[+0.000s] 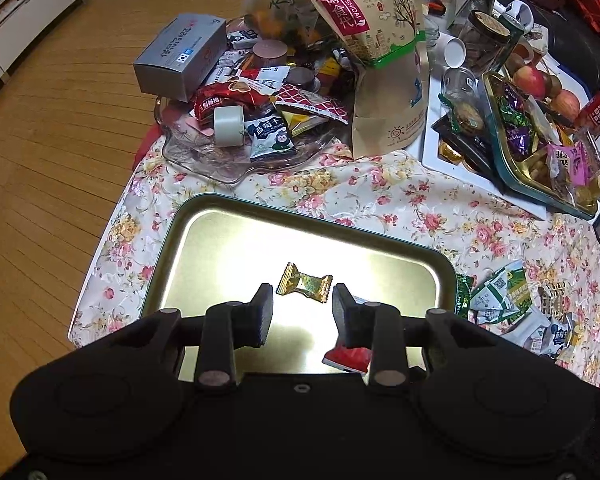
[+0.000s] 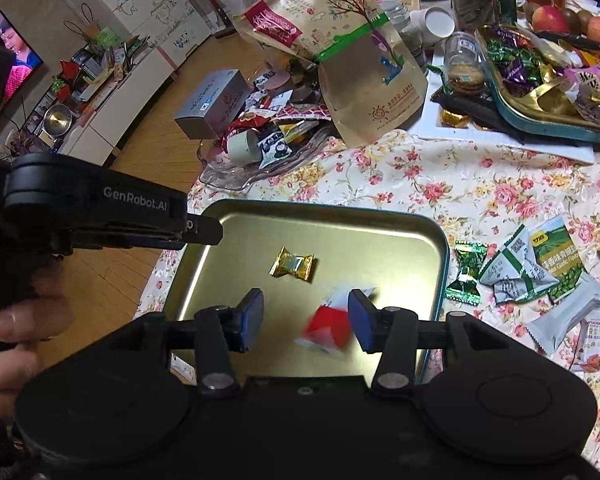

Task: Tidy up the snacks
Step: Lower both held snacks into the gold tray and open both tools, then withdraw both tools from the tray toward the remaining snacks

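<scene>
While I looked down through the left wrist camera, my left gripper [image 1: 302, 300] hung over the gold tin tray [image 1: 204, 216] with its black fingers [image 1: 262, 312] apart and nothing between them. A gold-wrapped candy [image 1: 304, 282] lay on the tray floor just beyond the fingertips, touching neither. A red-and-white candy [image 1: 348, 358] showed low on the tray, partly hidden behind the right-hand finger. The tray sat on the floral tablecloth [image 1: 380, 192]. Behind it stood a glass dish [image 1: 204, 160] heaped with small snack packets, a grey box [image 1: 180, 56] resting at its far edge, and a tall kraft snack bag [image 1: 376, 60] standing beside the dish. To the right, green-and-white snack packets [image 1: 504, 300] lay loose on the cloth, just beside the tray.

From the right wrist camera, my right gripper [image 2: 306, 312] was over the near part of the same tray [image 2: 440, 240], blue pads [image 2: 252, 312] spread. The red-and-white candy [image 2: 324, 328] was between them, blurred and close to the right-hand pad; I could not tell whether it touched that pad, and the other pad stood clear of it. The gold candy [image 2: 294, 264] lay further in, apart from both pads. My left gripper [image 2: 202, 230] reached in from the left above the tray's far corner, a hand [image 2: 16, 332] visible below it. A green candy [image 2: 466, 272] lay on the cloth beside the tray rim, next to the loose packets [image 2: 536, 268].
</scene>
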